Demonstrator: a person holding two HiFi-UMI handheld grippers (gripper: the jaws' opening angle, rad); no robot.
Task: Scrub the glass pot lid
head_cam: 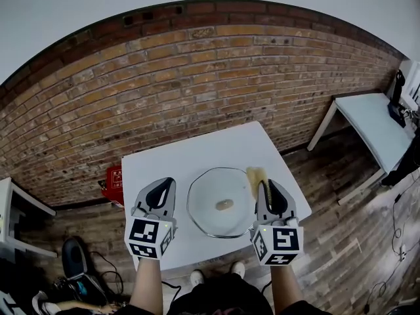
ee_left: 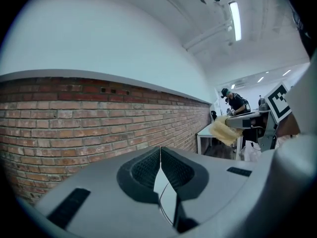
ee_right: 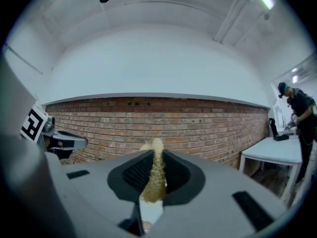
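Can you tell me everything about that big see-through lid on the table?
The glass lid is round and see-through, with a shiny, metal-looking rim and a small beige knob in its middle. It lies flat on the white table, knob up, and the table shows through it. It sits between the left gripper and the right gripper. The yellow sponge in the right gripper is by its right edge; whether they touch, I cannot tell.

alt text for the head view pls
A glass pot lid lies on a white table, seen from above. The right gripper clamps a yellow sponge at the lid's right edge; the left gripper is shut and empty at its left, with a brick wall beyond.
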